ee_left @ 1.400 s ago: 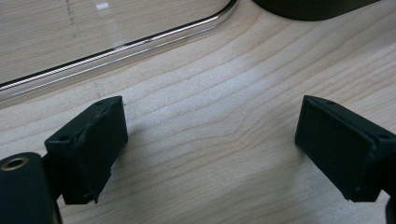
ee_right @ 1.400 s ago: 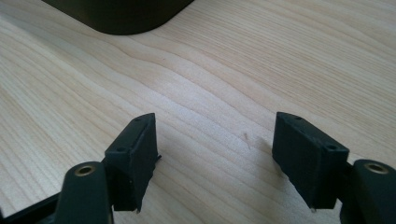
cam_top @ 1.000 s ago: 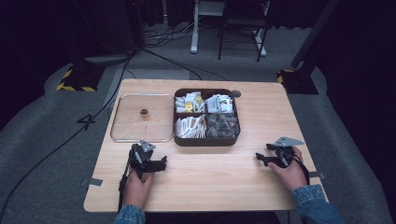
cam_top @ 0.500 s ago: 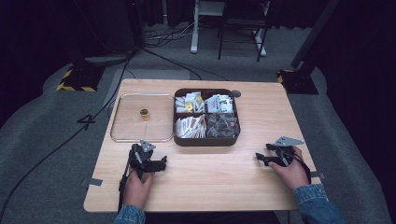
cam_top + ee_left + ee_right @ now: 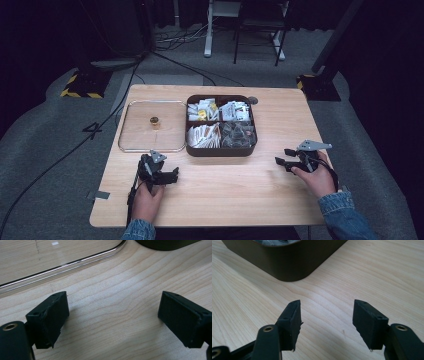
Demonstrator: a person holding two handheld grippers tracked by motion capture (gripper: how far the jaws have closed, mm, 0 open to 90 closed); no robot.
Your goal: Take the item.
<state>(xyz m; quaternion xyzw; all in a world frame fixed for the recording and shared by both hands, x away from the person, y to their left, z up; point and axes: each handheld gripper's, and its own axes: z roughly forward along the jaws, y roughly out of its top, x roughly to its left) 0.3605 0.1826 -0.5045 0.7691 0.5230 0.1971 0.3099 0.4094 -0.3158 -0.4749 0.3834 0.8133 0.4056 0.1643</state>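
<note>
Nothing is picked up yet. The left gripper (image 5: pixel 172 175) rests just below the glass lid (image 5: pixel 152 146), jaws wide and empty. The right gripper (image 5: pixel 283 156), right of the brown box (image 5: pixel 221 150), has been closing its jaws, nothing between them. The box's packets (image 5: pixel 203 135) lie untouched.

Dark room, grey carpet floor (image 5: pixel 45 150), white desk legs (image 5: pixel 207 30) behind wooden table (image 5: pixel 225 200)
</note>
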